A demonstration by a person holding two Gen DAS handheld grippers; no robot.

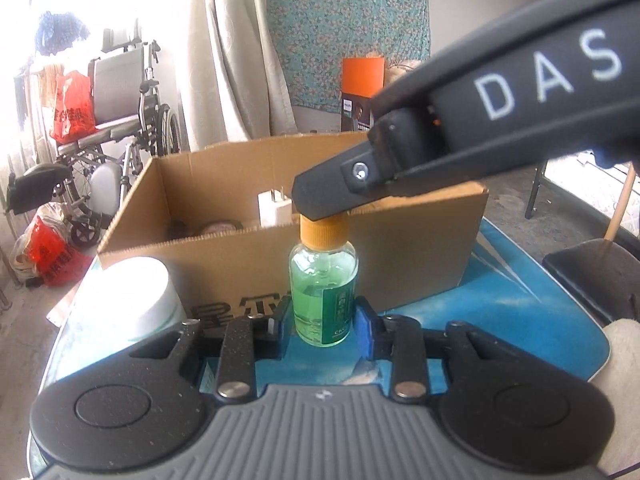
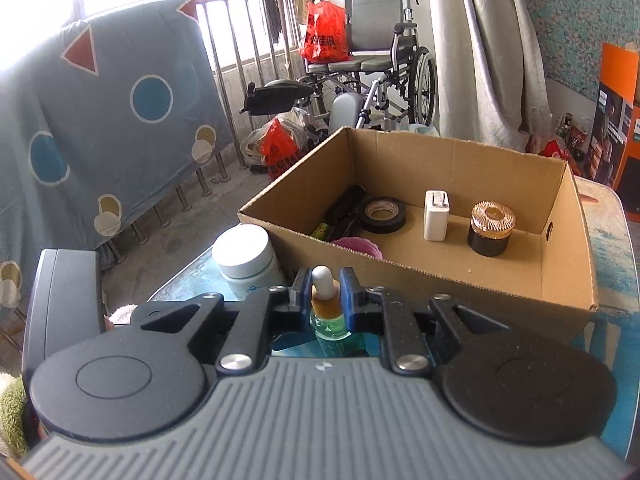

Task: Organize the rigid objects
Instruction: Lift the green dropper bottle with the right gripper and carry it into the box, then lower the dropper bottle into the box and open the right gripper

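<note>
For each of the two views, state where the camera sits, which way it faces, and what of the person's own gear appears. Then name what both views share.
Left wrist: on the left gripper, low, facing the green bottle between its jaws; the right gripper reaches in over the cap.
Right wrist: on the right gripper, higher, looking down at the bottle's dropper top and into the cardboard box.
Shared: bottle, box, white jar, white charger, wheelchair.

One dropper bottle [image 1: 322,288], one white jar [image 2: 246,258], one cardboard box [image 2: 560,280], one tape roll [image 2: 382,215], one charger [image 2: 436,216], one dark jar [image 2: 490,229].
</note>
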